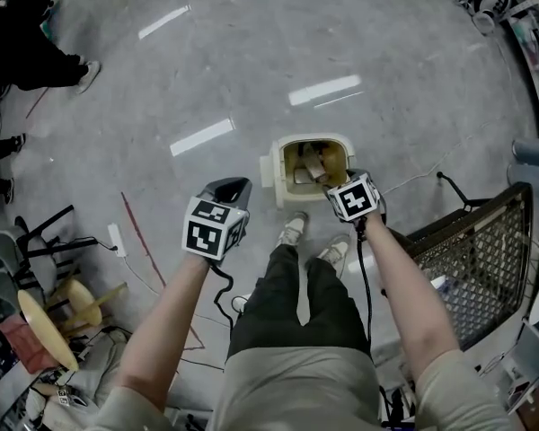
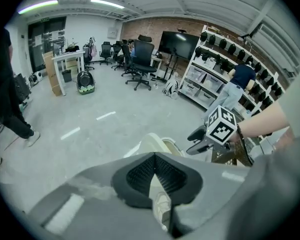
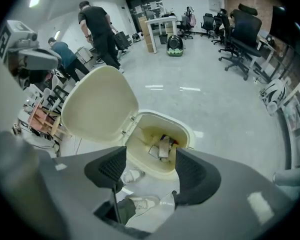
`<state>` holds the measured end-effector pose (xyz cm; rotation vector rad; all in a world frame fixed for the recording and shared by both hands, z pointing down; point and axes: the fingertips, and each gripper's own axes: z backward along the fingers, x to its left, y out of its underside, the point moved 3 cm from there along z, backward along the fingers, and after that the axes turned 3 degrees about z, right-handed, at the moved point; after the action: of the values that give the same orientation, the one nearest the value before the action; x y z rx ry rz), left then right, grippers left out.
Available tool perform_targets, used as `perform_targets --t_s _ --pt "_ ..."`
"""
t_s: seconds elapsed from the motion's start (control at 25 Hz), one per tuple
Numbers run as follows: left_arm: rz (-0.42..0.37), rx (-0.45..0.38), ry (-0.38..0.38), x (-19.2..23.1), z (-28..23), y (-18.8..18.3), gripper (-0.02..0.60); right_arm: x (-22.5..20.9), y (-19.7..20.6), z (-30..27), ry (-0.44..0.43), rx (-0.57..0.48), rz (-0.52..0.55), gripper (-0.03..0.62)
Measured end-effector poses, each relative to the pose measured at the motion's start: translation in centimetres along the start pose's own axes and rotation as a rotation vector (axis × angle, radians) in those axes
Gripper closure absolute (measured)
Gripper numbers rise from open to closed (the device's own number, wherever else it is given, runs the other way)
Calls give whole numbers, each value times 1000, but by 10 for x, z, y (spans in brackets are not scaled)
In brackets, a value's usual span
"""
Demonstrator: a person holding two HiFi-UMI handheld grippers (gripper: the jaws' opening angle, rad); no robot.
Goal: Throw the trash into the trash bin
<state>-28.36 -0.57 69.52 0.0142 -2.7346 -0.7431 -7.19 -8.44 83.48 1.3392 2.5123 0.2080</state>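
Directly below the right gripper's [image 3: 151,170] spread, empty jaws stood the open trash bin [image 3: 190,132], trash [image 3: 162,146] inside; the left gripper's [image 2: 155,176] jaws were pressed together.

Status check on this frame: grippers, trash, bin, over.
Left gripper shut, empty. Right gripper open, empty, over the trash bin. Lid up, trash inside. Nothing blocking the opening.

No text, label, brand or number can be read in any view.
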Motion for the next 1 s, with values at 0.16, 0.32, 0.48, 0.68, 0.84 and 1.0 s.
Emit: perform_targets --t_s 0.16,0.32,0.48,0.68,0.84,1.0 --pt "-2 -8 3 -3 5 -1 580 2 5 14 14 -17 4 304" --pt "-17 -27 6 -5 13 -10 578 6 -3 41 28 -77 -14 356" --pt "-41 -62 -1 -14 24 -29 580 6 -15 79 56 -149 -17 403" --pt "-72 -120 -12 -34 49 -53 580 15 -29 139 72 -273 -8 442" --pt "-100 -192 -30 -54 83 -76 579 18 -41 198 72 -379 -66 467" --pt "-161 -284 -25 -76 113 -112 579 8 -59 263 105 -513 -88 490"
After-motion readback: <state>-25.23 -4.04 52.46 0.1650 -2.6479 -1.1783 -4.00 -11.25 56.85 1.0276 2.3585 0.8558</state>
